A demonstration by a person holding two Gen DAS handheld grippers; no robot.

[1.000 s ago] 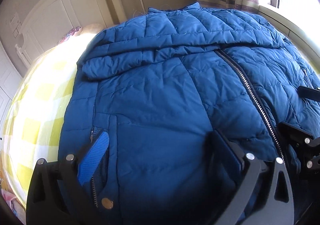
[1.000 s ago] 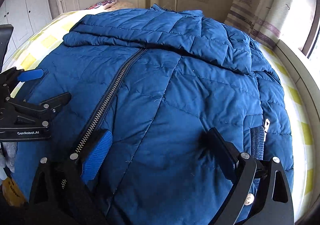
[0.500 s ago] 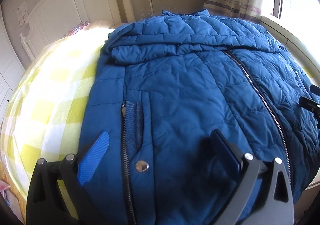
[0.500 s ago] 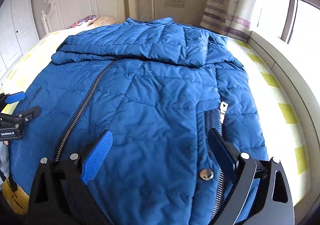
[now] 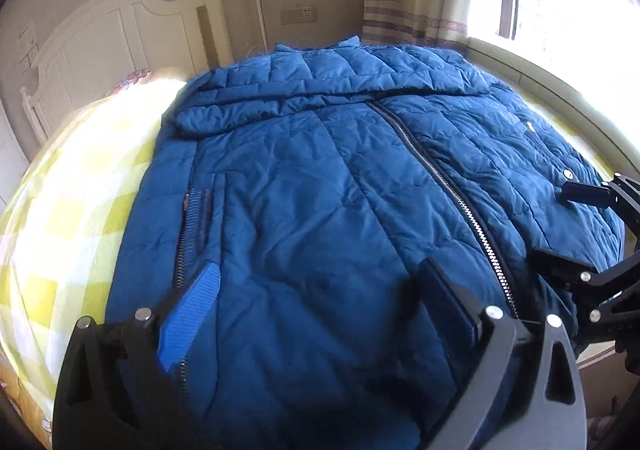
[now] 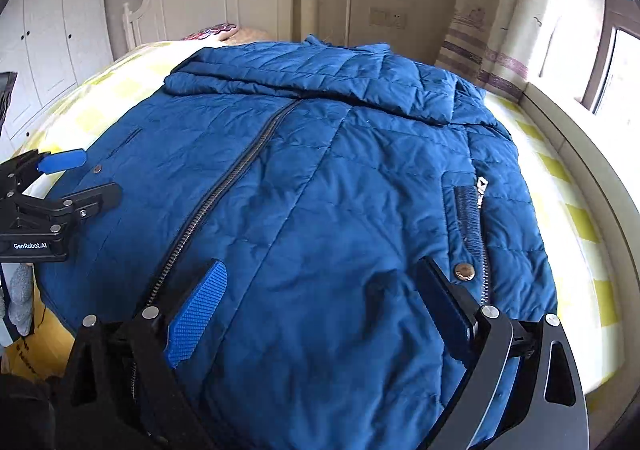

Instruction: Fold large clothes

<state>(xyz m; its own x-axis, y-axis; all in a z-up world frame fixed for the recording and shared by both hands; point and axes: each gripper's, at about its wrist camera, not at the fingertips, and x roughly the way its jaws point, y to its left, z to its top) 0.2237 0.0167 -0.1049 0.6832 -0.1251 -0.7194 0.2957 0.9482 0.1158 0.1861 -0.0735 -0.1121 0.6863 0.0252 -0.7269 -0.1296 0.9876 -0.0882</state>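
Blue jacket point(image 5: 320, 210) lies zipped, front up, on bed point(image 5: 72, 202), sleeves folded across the chest. Left gripper point(image 5: 316, 306) and right gripper point(image 6: 320, 298) over the hem, fingers wide apart, holding nothing.

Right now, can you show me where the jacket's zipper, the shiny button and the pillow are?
zipper point(image 6: 224, 190): right wrist view, middle of the teeth.
button point(image 6: 464, 271): right wrist view, centre of the snap by the pocket.
pillow point(image 6: 218, 29): right wrist view, patterned top edge at the headboard.
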